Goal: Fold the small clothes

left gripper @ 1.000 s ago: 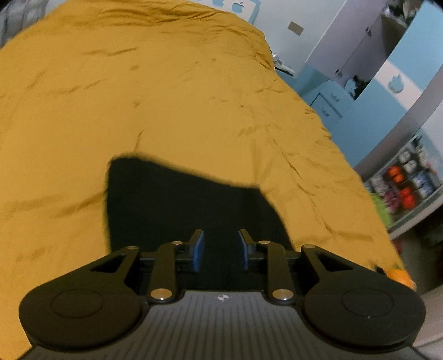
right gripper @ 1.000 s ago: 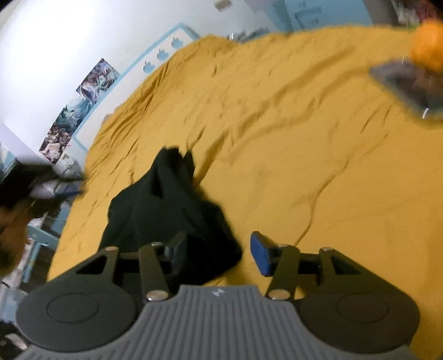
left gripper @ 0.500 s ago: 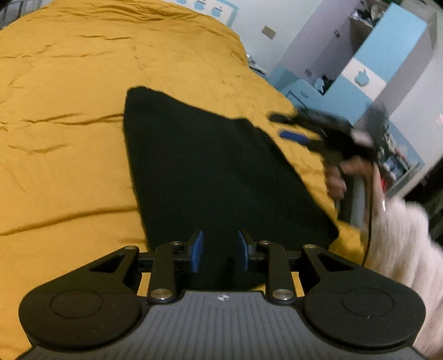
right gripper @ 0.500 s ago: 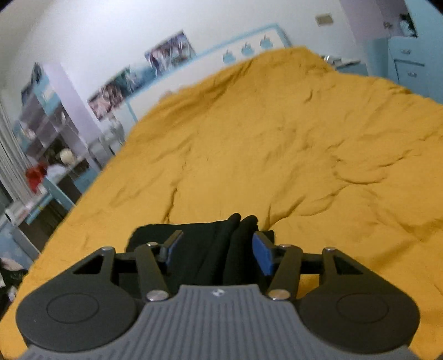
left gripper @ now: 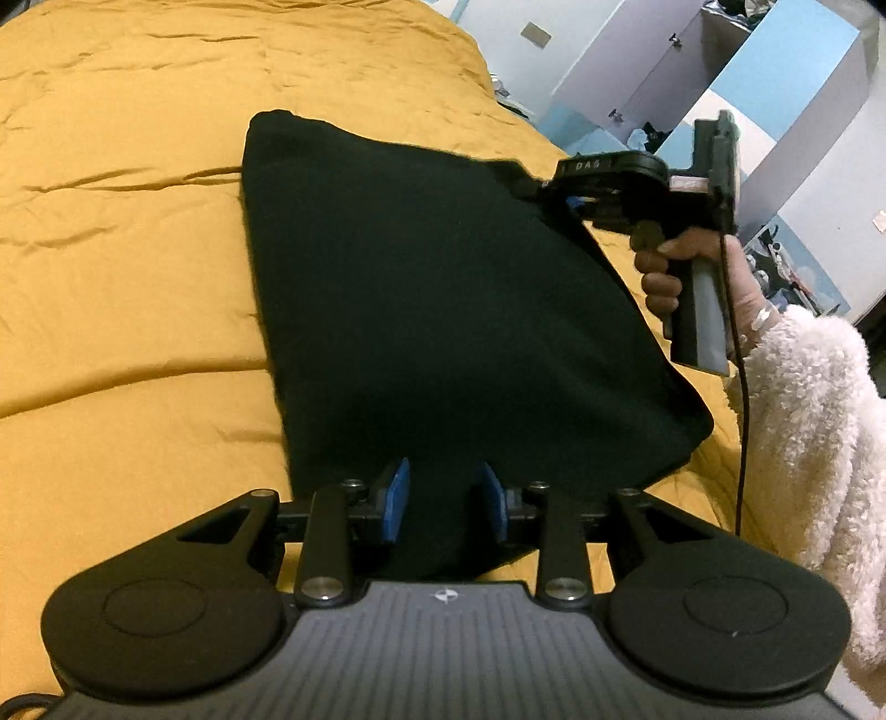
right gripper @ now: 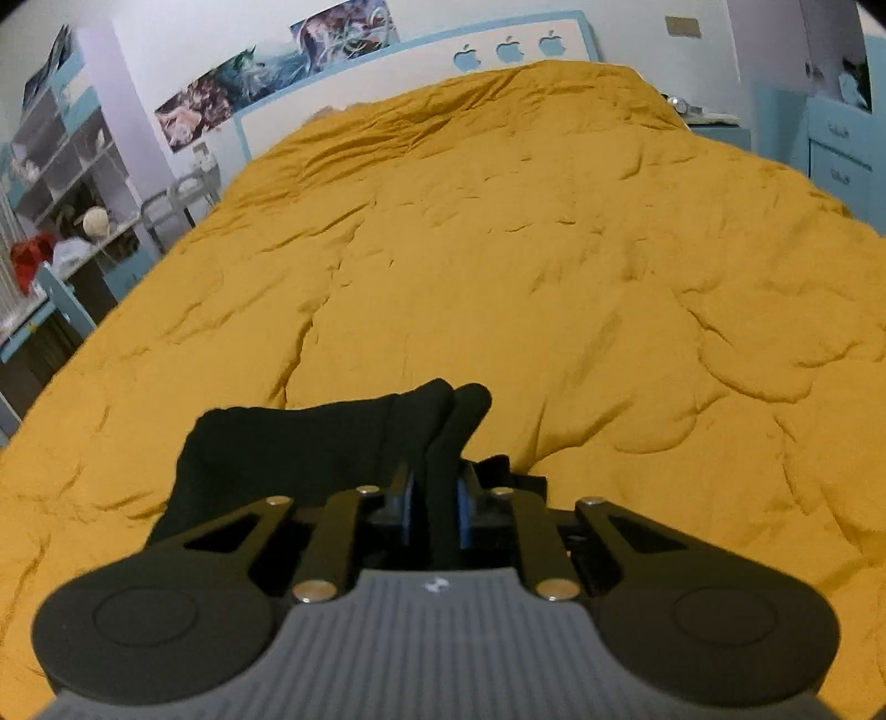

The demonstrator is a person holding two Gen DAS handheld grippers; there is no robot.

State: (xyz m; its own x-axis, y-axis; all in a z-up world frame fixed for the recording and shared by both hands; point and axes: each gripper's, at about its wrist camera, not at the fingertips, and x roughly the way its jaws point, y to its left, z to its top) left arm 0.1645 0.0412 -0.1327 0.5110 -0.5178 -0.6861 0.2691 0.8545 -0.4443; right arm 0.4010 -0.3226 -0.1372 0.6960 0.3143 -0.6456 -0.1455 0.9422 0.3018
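Note:
A small black garment [left gripper: 443, 310] is held stretched above the mustard-yellow bed cover [left gripper: 122, 277]. My left gripper [left gripper: 443, 501] is shut on the garment's near edge. My right gripper [right gripper: 434, 501] is shut on a bunched corner of the same garment [right gripper: 332, 443]; it also shows in the left wrist view [left gripper: 559, 194] at the garment's far right corner, held by a hand in a fluffy white sleeve [left gripper: 808, 421]. The cloth's far left corner rests on the cover.
The yellow cover [right gripper: 554, 249] fills the bed, wrinkled. Blue and white cabinets [left gripper: 775, 83] stand to the right of the bed. Shelves and a desk with clutter [right gripper: 55, 210] stand to the left. A headboard with apple cutouts [right gripper: 509, 50] is at the far end.
My right gripper has closed on the garment's corner and lifted it. The garment, crumpled a second ago, now hangs spread between both grippers. My left gripper keeps its hold.

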